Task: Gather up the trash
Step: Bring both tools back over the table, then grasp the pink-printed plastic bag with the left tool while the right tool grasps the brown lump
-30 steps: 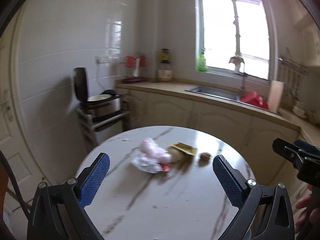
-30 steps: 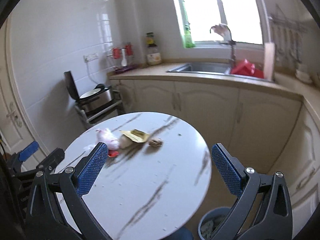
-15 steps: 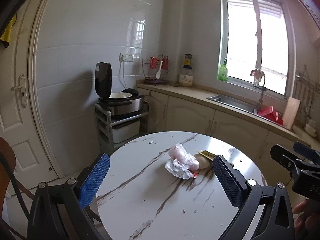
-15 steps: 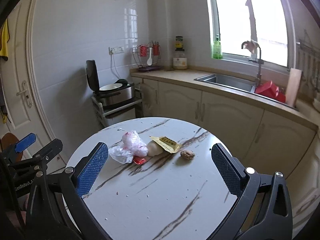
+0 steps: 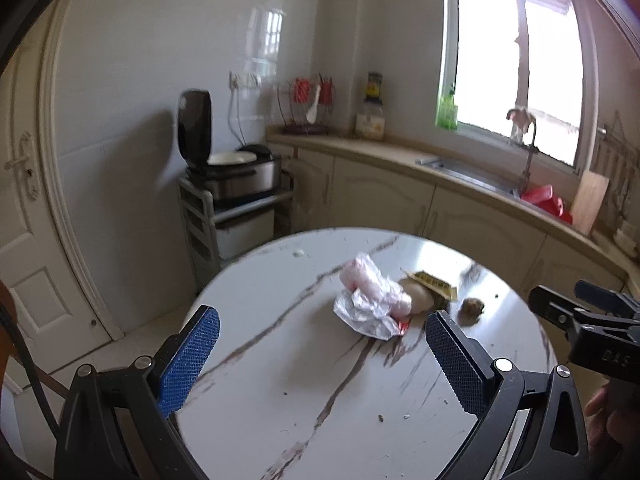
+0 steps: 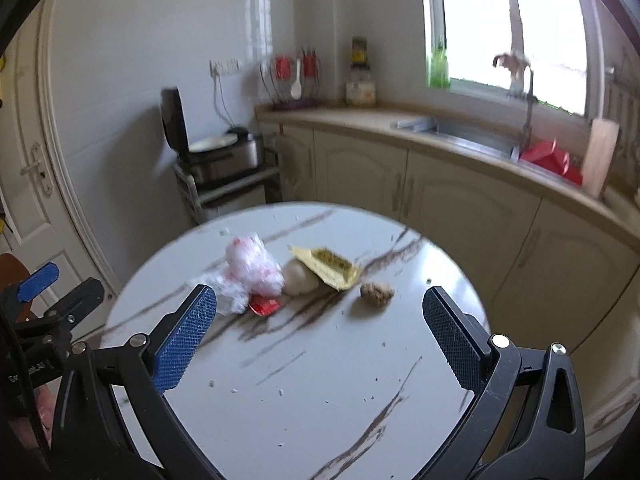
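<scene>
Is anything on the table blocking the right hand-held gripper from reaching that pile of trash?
Nothing visible does. Bare marble table lies between the open right hand-held gripper and the trash pile; the brown lump sits apart, to the pile's right.

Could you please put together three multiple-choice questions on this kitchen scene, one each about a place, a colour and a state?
1. Where does the brown lump lie relative to the yellow packet in the right wrist view?
A. To its right, apart from it
B. Under it
C. To its left, among the plastic

2. What colour is the small wrapper at the near edge of the plastic bag?
A. Green
B. Red
C. Black

3. What state is the right gripper in?
A. Shut on the packet
B. Shut on nothing
C. Open, holding nothing

Answers: 1 A, bare round table shows between lump and packet. 2 B, it is clearly red beside the pale plastic. 3 C, its blue pads stand wide apart above the table, as do those of the left gripper.
</scene>
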The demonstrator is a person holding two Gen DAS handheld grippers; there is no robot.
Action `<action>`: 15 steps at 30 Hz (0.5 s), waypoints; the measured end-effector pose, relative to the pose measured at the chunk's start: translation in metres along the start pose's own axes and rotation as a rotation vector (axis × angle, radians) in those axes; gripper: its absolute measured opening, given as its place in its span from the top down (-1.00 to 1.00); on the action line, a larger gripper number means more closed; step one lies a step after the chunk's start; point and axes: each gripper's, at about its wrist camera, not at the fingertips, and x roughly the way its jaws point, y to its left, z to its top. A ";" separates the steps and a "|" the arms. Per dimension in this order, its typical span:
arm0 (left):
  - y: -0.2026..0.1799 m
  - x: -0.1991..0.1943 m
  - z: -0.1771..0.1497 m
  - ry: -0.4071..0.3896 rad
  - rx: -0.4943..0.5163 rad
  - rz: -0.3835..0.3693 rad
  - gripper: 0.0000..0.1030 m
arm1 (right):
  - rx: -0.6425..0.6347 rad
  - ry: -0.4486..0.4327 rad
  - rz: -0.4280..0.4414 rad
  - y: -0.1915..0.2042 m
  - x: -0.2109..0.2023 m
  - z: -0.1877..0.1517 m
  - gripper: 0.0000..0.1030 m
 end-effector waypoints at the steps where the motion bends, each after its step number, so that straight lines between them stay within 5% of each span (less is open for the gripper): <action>1: -0.001 0.006 0.002 0.010 0.001 -0.002 -0.98 | 0.010 0.031 0.002 -0.005 0.013 -0.002 -1.00; 15: -0.027 0.145 0.055 0.159 0.072 -0.004 -0.98 | 0.097 0.291 -0.009 -0.081 0.144 -0.021 -1.00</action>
